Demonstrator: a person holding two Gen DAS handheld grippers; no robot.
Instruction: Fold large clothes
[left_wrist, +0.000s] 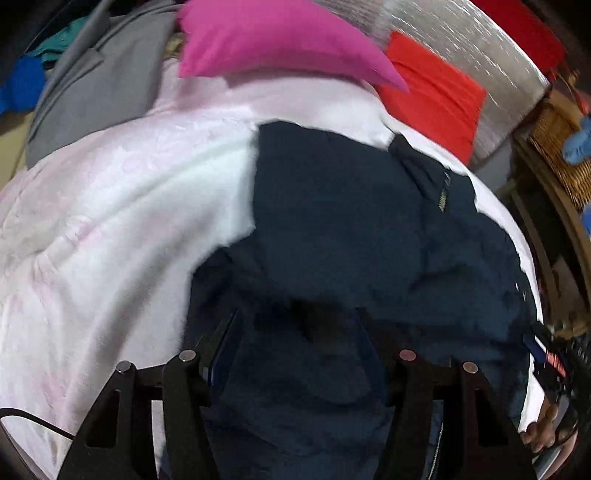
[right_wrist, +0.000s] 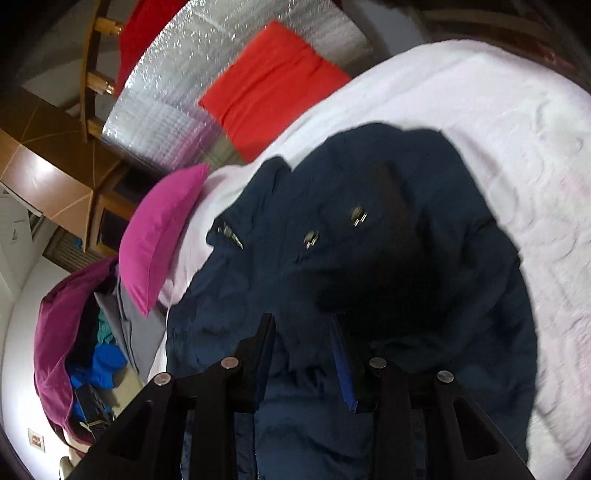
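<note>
— Two tools, both over the jacket (right_wrist: 369, 258), which lies bunched on the bed (right_wrist: 498, 147), the pink pillow (right_wrist: 159, 236) beside its collar end. Is either one holding cloth?

— Left tool (left_wrist: 295, 325) and right tool (right_wrist: 303, 325) stand wide apart, gripping nothing.

— What's the risk?

— Probably a shallow pinch: thick padded fabric could slip out mid-fold, or a zipper could snag a finger.
</note>
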